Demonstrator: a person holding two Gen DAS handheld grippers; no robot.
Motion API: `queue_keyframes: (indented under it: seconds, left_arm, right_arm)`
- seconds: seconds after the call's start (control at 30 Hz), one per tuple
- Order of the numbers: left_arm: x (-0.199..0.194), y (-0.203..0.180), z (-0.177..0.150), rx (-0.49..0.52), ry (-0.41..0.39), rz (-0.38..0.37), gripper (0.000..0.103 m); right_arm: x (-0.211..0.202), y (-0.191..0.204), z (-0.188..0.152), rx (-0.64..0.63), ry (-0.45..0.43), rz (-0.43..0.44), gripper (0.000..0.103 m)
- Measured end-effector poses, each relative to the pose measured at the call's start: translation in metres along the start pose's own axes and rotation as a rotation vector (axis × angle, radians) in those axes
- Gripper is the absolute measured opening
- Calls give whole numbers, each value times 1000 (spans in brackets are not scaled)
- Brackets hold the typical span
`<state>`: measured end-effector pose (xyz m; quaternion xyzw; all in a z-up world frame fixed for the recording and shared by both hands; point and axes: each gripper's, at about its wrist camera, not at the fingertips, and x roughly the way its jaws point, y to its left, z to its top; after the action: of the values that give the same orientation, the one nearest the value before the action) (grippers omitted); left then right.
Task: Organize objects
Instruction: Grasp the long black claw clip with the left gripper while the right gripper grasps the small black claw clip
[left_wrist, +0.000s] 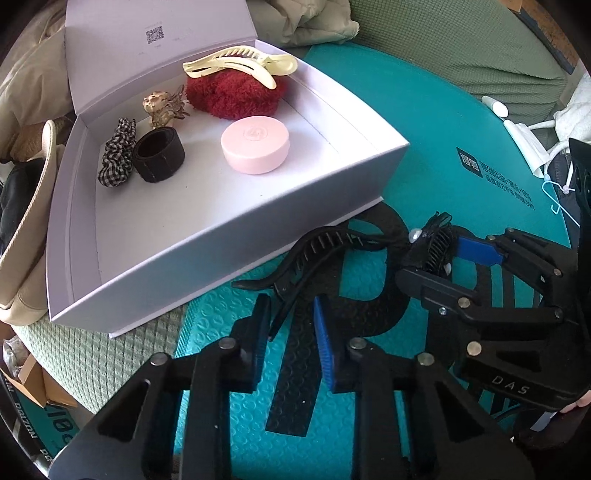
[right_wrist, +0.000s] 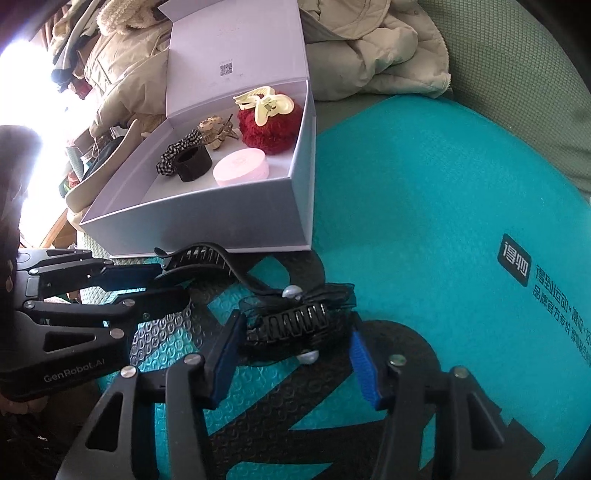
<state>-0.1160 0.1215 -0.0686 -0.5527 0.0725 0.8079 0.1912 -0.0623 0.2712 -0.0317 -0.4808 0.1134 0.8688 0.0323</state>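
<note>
Grippers positioned at two black hair clips on the teal mat, in front of the open white box.

Right gripper: jaws apart, one blue pad on each side of the black bow clip, which lies on the mat; contact with the pads cannot be confirmed. Left gripper: jaws apart, fingertips flanking the tail end of the long black claw clip, which lies just beside the box front wall. Box contents: cream claw clip on the red fuzzy scrunchie, pink round case, black band, checked scrunchie, amber clip.
</note>
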Motion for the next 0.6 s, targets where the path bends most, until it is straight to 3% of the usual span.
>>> queue_keyframes:
  seconds: [0.13,0.6]
  left_arm:
    - [-1,-7,-2,32,3,10,11]
    - [-9,-20,-18,37,24,-56,10]
  right_arm:
    - [-3,-6,-3,7,-6,0,43]
    - [-18,-15,-18,8,7,-5,42]
